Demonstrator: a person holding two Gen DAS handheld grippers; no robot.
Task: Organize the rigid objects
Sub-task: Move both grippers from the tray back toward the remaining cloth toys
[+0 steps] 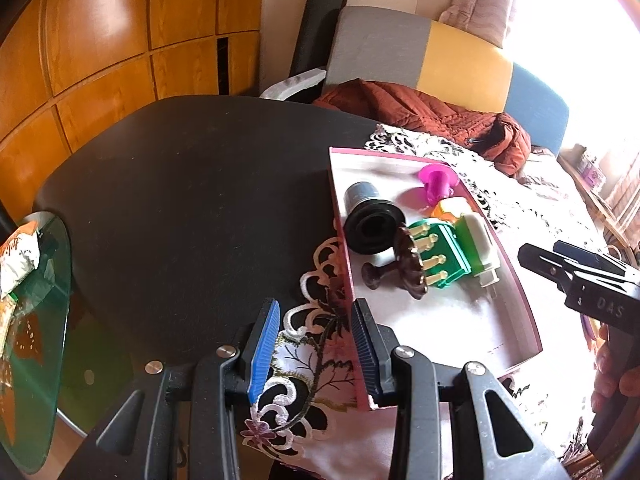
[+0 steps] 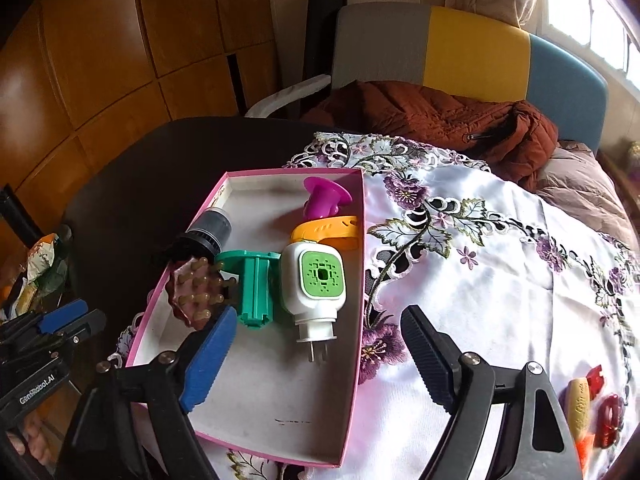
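A pink-edged shallow box (image 2: 356, 280) (image 1: 528, 312) lies on the embroidered cloth. It holds a white and green plug-in device (image 2: 314, 284) (image 1: 478, 246), a green plastic part (image 2: 252, 280) (image 1: 438, 256), a brown knobbed massager (image 2: 194, 292) (image 1: 408, 266), a black cylinder (image 2: 210, 228) (image 1: 370, 216), a magenta piece (image 2: 324, 196) (image 1: 438, 180) and an orange piece (image 2: 332, 232). My left gripper (image 1: 316, 344) is open and empty at the box's near left edge. My right gripper (image 2: 316, 360) is open and empty above the box's near end.
A dark round table (image 1: 192, 200) carries the white floral cloth (image 2: 500, 264). Small red and yellow objects (image 2: 592, 408) lie on the cloth at far right. A rust jacket (image 2: 440, 120) lies on a multicoloured chair behind. A glass side table (image 1: 36, 320) with snack bags stands at left.
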